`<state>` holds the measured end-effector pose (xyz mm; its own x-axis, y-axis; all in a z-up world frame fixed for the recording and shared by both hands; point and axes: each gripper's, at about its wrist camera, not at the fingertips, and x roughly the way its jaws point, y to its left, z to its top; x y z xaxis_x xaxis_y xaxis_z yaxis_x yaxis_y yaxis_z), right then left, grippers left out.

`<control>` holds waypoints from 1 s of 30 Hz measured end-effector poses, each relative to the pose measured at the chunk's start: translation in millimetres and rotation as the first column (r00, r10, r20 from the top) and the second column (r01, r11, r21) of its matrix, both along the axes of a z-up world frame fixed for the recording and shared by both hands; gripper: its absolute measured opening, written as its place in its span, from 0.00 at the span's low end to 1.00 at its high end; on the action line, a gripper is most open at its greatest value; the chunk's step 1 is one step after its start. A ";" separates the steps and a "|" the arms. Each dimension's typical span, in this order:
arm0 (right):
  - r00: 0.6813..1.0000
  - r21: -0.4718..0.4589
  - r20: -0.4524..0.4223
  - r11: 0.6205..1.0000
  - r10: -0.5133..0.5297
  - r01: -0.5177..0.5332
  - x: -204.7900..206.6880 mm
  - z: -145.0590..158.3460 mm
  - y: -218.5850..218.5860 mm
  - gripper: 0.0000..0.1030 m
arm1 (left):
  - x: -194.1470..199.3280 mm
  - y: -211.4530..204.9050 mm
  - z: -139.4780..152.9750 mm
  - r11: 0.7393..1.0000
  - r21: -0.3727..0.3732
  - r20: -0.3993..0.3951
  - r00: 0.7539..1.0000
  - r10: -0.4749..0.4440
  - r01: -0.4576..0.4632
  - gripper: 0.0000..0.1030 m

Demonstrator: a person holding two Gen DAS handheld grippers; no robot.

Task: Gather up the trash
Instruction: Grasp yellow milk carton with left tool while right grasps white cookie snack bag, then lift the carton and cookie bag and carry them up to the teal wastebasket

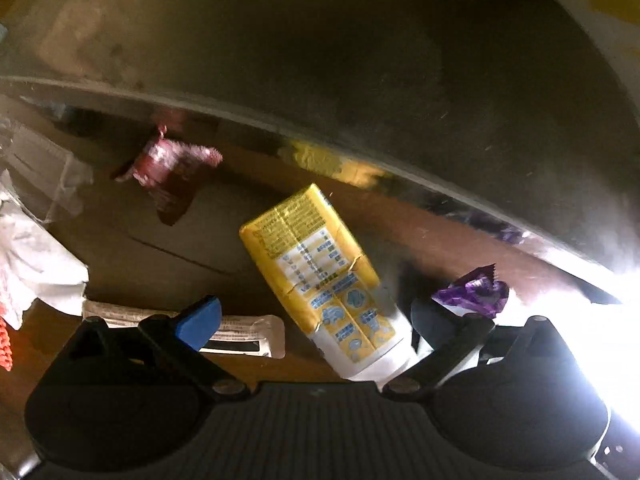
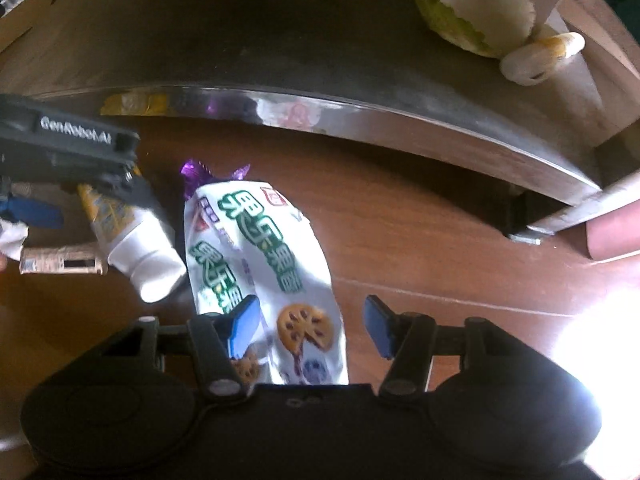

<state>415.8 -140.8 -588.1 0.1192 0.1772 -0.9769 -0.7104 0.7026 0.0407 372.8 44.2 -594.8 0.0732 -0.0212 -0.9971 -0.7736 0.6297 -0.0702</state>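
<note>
Yellow and white, a squeezed tube lies on the brown wooden floor, running from the middle of the left wrist view down toward the lower centre. The left gripper stands wide apart around the tube's white cap end, its blue left pad over a flat printed sachet; the right finger is dark and its pad hard to make out. A purple wrapper sits just right of the tube, a red wrapper at upper left, and white crumpled paper at the left edge. A shiny metal rail curves across the frame above them.

In the right wrist view, the right gripper is also spread wide, a white snack bag with green lettering lying between its fingers, nearer the left pad. The yellow tube shows at left beside the bag. A plush toy rests at upper right.
</note>
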 end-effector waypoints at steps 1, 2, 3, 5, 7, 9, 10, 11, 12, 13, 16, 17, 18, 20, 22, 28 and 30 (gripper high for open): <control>1.000 -0.004 -0.006 1.000 0.006 -0.006 -1.3 -3.1 2.0 0.53 | -0.5 0.7 -2.9 1.000 -0.010 0.003 1.000 0.007 -0.007 0.99; 1.000 -0.010 -0.009 1.000 0.010 -0.010 -2.8 -5.9 3.8 0.53 | -0.5 1.2 -5.7 1.000 -0.019 0.001 1.000 0.010 -0.010 0.98; 1.000 -0.013 -0.017 1.000 0.012 -0.012 -4.3 -8.6 4.7 0.53 | -0.2 1.8 -7.9 1.000 -0.022 -0.005 1.000 0.008 -0.008 0.98; 0.999 -0.021 -0.052 1.000 0.016 -0.017 -6.9 -14.6 5.7 0.50 | -1.3 4.5 -10.7 1.000 -0.021 -0.004 1.000 0.011 -0.011 0.98; 0.997 -0.039 -0.070 0.999 0.026 -0.029 -11.6 -19.6 7.5 0.32 | -3.1 8.2 -12.4 0.999 -0.035 -0.001 1.000 0.016 -0.016 0.88; 0.996 -0.053 -0.085 0.998 0.032 -0.037 -14.1 -22.3 9.0 0.12 | -5.2 10.3 -12.3 0.999 -0.046 -0.009 1.000 0.018 -0.018 0.76; 0.995 -0.046 -0.093 0.998 0.029 -0.034 -14.9 -23.1 8.9 0.08 | -6.1 10.8 -12.4 0.998 -0.055 -0.012 1.000 0.016 -0.017 0.65; 0.995 -0.033 -0.100 0.999 0.023 -0.027 -15.6 -21.8 8.7 0.04 | -6.6 10.9 -12.0 0.998 -0.064 -0.010 1.000 0.016 -0.016 0.59; 0.994 -0.028 -0.107 1.000 0.010 -0.013 -15.1 -20.0 7.9 0.01 | -7.7 11.9 -11.7 0.997 -0.070 -0.013 1.000 0.014 -0.015 0.58; 0.993 -0.029 -0.116 1.000 -0.011 0.007 -13.7 -18.3 6.1 0.00 | -8.8 12.6 -11.2 0.997 -0.073 -0.016 1.000 0.008 -0.009 0.57; 0.991 -0.049 -0.110 0.997 -0.070 0.065 -15.1 -9.2 3.3 0.00 | -9.0 11.9 -7.7 0.997 -0.071 -0.033 0.999 -0.037 0.035 0.55; 0.992 -0.073 -0.097 0.994 -0.085 0.078 -16.3 -5.9 3.0 0.00 | -10.5 12.2 -4.6 0.997 -0.071 -0.032 0.999 -0.043 0.041 0.55; 0.991 -0.088 -0.097 0.992 -0.095 0.086 -17.9 -2.3 1.7 0.00 | -13.5 13.1 -1.2 0.996 -0.076 -0.029 0.999 -0.043 0.041 0.55; 0.989 -0.109 -0.093 0.989 -0.111 0.101 -21.0 8.1 -1.6 0.00 | -19.1 13.2 5.1 0.995 -0.083 -0.038 0.998 -0.052 0.049 0.55; 0.987 -0.121 -0.094 0.985 -0.131 0.120 -22.7 23.0 -7.5 0.00 | -22.7 14.2 13.7 0.994 -0.094 -0.040 0.997 -0.064 0.060 0.55; 0.986 -0.112 -0.056 0.982 -0.159 0.152 -29.3 81.7 -24.2 0.00 | -42.9 6.0 56.1 0.984 -0.106 -0.035 0.988 -0.149 0.144 0.55; 0.985 -0.101 -0.031 0.981 -0.168 0.164 -28.8 106.3 -28.2 0.00 | -48.9 6.6 75.5 0.980 -0.095 -0.019 0.984 -0.180 0.177 0.55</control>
<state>387.0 -169.0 -481.8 0.1004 0.0611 -0.9931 -0.5826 0.8127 -0.0089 323.9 50.8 -519.3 0.0321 -0.1240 -0.9918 -0.6518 0.7496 -0.1148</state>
